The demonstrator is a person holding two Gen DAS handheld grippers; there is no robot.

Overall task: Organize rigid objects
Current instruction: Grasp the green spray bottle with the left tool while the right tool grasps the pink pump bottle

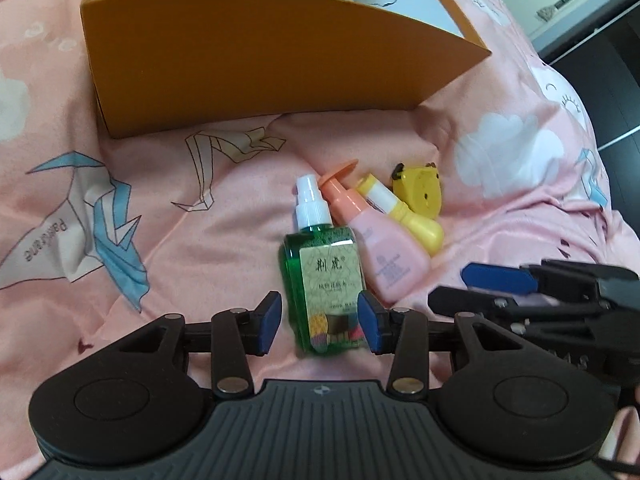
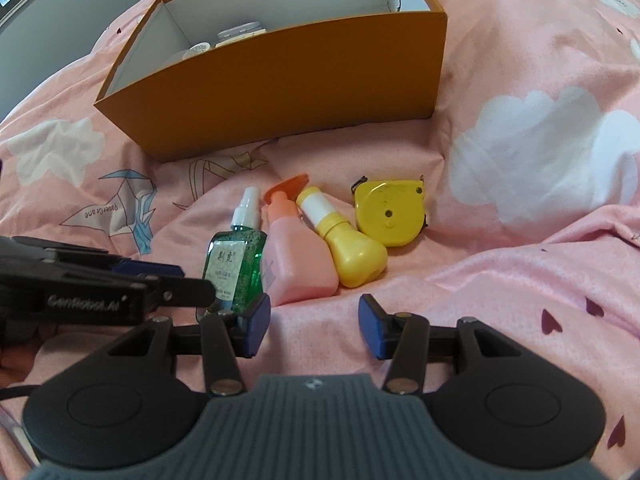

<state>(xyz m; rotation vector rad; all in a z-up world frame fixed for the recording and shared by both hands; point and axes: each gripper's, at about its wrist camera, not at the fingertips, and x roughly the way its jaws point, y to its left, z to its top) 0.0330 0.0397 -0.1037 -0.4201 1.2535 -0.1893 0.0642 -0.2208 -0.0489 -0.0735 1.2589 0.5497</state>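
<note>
two tongs (image 1: 319, 322) (image 2: 314, 326) both wide, three bottles (image 1: 324, 276) (image 1: 376, 236) (image 1: 416, 222), one tape measure (image 2: 390, 214), one orange box (image 2: 280, 92)

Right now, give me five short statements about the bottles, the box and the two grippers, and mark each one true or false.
1. The left gripper has its fingers either side of the green spray bottle. True.
2. The right gripper is shut on the pink bottle. False: it is open and holds nothing.
3. The orange box has nothing in it. False: a few small containers lie inside.
4. The yellow tape measure lies on the bedsheet, outside the box. True.
5. The yellow bottle stands upright. False: it lies on its side beside the pink bottle.
</note>
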